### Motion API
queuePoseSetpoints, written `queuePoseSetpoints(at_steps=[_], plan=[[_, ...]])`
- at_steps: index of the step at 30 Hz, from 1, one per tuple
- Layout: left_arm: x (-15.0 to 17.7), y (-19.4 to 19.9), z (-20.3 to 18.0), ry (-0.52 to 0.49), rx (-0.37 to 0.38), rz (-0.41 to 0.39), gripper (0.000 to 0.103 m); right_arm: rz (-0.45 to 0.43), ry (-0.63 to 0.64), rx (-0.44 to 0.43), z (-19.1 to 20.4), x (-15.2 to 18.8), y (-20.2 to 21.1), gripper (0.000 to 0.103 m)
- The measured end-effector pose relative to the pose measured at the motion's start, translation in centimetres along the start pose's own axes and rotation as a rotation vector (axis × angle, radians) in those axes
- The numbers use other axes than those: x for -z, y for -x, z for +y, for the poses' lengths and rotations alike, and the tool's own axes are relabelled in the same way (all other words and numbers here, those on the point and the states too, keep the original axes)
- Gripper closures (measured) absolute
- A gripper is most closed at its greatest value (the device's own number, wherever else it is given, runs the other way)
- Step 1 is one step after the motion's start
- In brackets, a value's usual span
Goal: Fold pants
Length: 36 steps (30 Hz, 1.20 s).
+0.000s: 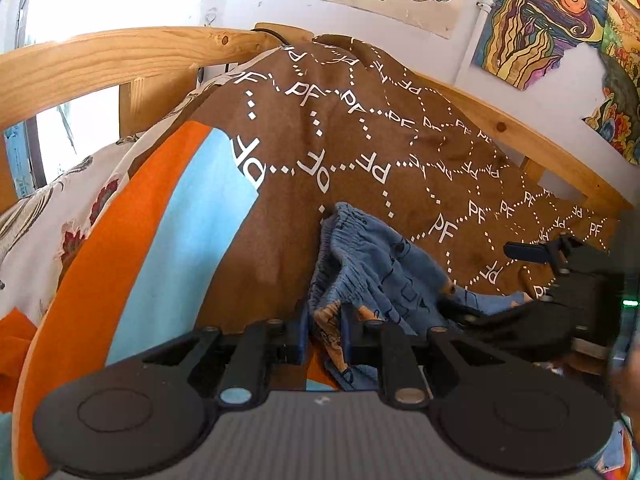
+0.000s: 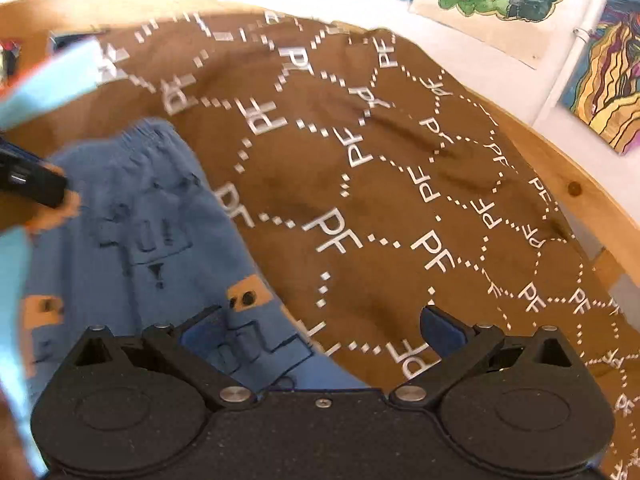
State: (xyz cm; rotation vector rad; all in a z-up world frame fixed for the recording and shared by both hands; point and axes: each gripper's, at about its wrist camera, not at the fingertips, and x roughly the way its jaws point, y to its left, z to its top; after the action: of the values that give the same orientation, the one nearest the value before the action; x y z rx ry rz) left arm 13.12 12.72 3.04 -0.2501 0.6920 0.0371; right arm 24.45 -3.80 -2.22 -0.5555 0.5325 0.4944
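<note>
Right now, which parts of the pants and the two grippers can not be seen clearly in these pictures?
- Pants legs: right wrist view, cut off behind the right gripper body and the bottom edge.
- Fabric held in the left gripper: left wrist view, the jaws cover how much is pinched.
- Left gripper in the right wrist view: blurred and cut by the left edge.
- Prints on the pants: blurred in the right wrist view.

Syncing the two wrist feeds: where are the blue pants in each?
Left wrist: blue pants bottom centre, bunched, fabric pinched in the left tool.
Right wrist: pants lower left, spread flat; right tool open over their edge.
Shared landmark: brown PF-print blanket.
</note>
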Motion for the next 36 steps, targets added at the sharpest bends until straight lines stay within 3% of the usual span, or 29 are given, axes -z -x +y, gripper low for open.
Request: queuePoseSetpoints(at_steps=[3,6,10,16,21,29,36], plan=[[0.1,0.1,-0.1,-0.008,-0.003,-0.006,0.085,0.022,-0.045,0.059,0.1,-0.1,-0.3,0.001],[0.0,0.3,-0.2,-0.004,0.002,-0.012,0.085,-0.044,-0.085,0.031,-0.1,0.3,2.8,0.001],[0.0,1.0,-0.8,-0.027,0.018,-0.040,0.086,-0.084,-0.105,0.061,-0.1,2.1,7.9,0.001],[0.6,3.7,-4.2,-0.222,0.056,-0.133,0.087,-0.058,-0.232,0.093,-0.4,7.4,13.8,0.001],[1.0,5.5,-8.8,-0.377,0.109,-0.177,0.087,-0.060,-0.250,0.142,-0.4,11.5,17.8,0.001],[2.3,7.2,-18.4,-0.618,0.268,-0.174,0.087,-0.067,-0.282,0.225,-2.3,15.7,21.4,0.001],[6.5,6.5,-25.7,-0.791,0.454,-0.120,0.086,-0.013,-0.333,0.325,-4.9,19.8,23.8,0.001]])
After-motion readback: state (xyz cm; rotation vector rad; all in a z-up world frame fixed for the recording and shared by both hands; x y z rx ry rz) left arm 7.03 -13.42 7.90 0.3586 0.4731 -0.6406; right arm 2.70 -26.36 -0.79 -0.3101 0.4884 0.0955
